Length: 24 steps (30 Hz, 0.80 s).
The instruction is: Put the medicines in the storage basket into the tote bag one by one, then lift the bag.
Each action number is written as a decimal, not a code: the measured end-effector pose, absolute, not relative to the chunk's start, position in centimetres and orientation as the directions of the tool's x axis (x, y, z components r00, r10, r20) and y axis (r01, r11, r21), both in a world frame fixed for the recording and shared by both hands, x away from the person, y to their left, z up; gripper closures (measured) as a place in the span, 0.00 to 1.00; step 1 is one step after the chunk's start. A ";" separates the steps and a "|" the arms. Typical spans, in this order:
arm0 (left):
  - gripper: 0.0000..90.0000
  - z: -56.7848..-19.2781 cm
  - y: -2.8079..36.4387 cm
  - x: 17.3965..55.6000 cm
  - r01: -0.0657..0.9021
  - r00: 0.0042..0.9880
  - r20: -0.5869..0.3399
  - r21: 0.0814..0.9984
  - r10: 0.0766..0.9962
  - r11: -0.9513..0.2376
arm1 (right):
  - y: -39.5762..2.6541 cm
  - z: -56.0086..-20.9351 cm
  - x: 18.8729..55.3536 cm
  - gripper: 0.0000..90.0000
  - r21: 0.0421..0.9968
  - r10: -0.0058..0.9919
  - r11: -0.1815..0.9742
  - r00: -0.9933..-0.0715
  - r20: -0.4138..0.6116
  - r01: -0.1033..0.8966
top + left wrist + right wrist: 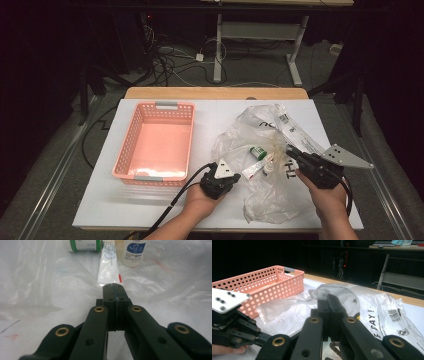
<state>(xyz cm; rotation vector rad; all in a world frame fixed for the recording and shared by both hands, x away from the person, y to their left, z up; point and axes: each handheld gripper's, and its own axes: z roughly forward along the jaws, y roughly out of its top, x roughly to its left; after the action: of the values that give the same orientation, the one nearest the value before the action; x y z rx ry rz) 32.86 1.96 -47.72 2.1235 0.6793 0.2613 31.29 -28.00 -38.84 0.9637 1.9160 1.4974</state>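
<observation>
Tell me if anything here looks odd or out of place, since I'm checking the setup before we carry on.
Nothing is spilled or broken. The clear plastic bag lies crumpled on the table, with a white tube, a green-banded container and a small white bottle lying on their sides inside it. The pink basket sits square and holds nothing.

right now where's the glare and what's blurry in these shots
High view: the table is lit and the room behind is dark, with glare on the plastic bag. Left gripper view: the bag is washed out white and the near links of the left gripper are soft. Right gripper view: dark background; the white plate at left is blurred.
</observation>
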 end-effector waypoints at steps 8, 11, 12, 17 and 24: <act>0.99 -45.7 3.6 32.1 0.315 0.818 -0.052 0.874 0.572 -0.371 | -28.3 -38.4 31.4 1.00 0.974 0.803 0.110 -0.595 0.029 0.196; 0.99 -44.9 3.9 32.0 0.299 0.814 -0.045 0.887 0.579 -0.351 | -28.3 -38.3 31.3 1.00 0.976 0.806 0.107 -0.591 0.027 0.190; 0.99 -44.7 4.1 32.0 0.294 0.810 -0.045 0.894 0.584 -0.338 | -28.2 -38.3 31.2 1.00 0.976 0.807 0.104 -0.590 0.028 0.189; 0.99 -43.2 4.5 31.9 0.256 0.803 -0.022 0.915 0.595 -0.312 | -27.9 -37.9 31.1 1.00 0.981 0.809 0.109 -0.588 0.007 0.161; 0.99 -38.9 4.6 32.3 0.187 0.788 0.003 0.952 0.616 -0.244 | -27.6 -35.1 31.7 1.00 0.993 0.826 0.077 -0.563 -0.010 0.095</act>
<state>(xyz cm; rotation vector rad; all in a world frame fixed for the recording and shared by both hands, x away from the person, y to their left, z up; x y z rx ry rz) 32.34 4.61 -38.94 1.8057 0.6196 0.4546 31.70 -27.62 -35.08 0.9154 1.7499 1.5405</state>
